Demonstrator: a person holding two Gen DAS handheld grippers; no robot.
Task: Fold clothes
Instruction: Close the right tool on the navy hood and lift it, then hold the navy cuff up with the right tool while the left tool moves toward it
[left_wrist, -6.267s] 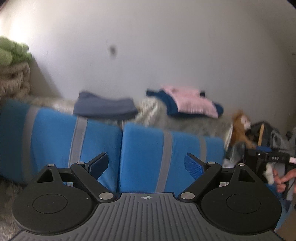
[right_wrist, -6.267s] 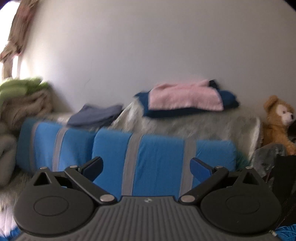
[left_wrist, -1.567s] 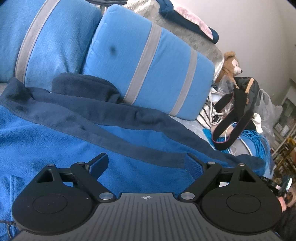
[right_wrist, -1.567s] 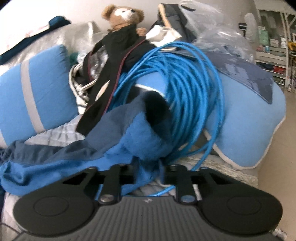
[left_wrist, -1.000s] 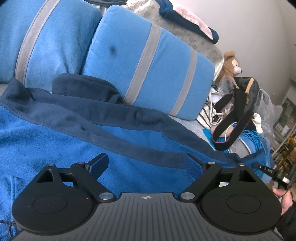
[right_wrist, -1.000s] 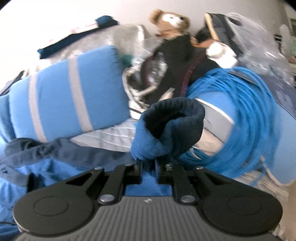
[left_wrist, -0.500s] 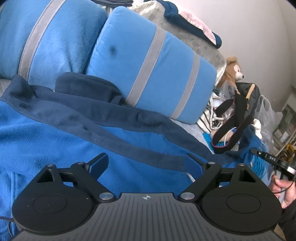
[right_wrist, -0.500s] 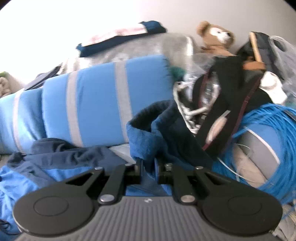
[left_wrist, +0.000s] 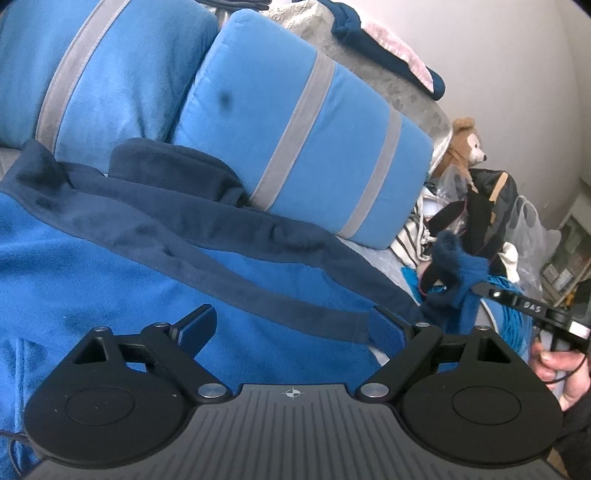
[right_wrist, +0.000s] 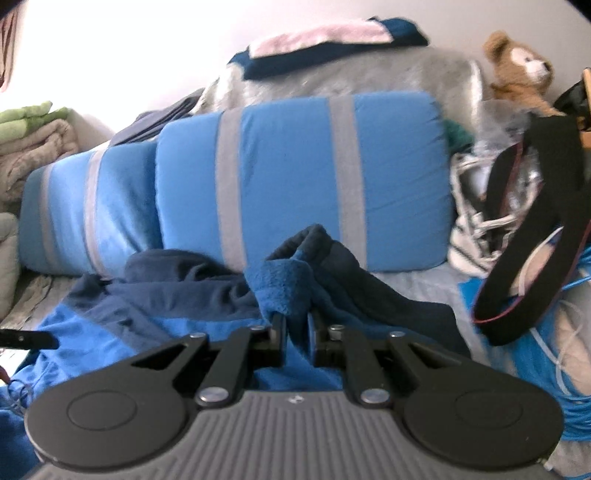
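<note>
A blue fleece garment with dark navy trim (left_wrist: 110, 280) lies spread on the bed in front of the striped pillows. My left gripper (left_wrist: 291, 326) hovers open just above it, nothing between its fingers. My right gripper (right_wrist: 298, 334) is shut on the garment's sleeve cuff (right_wrist: 286, 284), lifted off the bed, with the navy sleeve trailing back toward the body. From the left wrist view the right gripper (left_wrist: 476, 286) shows at the far right, cuff (left_wrist: 458, 266) bunched in it, a hand (left_wrist: 557, 365) below.
Two blue pillows with grey stripes (right_wrist: 295, 177) stand behind the garment. Folded clothes (right_wrist: 325, 44) sit on a grey cover above them. To the right are a teddy bear (right_wrist: 517, 66), a black strap (right_wrist: 535, 236) and a coil of blue cable (right_wrist: 576, 362). Folded blankets (right_wrist: 29, 140) are stacked at left.
My right gripper has carried the sleeve cuff up and leftward, away from the cable coil and toward the pillows. The left gripper has stayed open above the garment.
</note>
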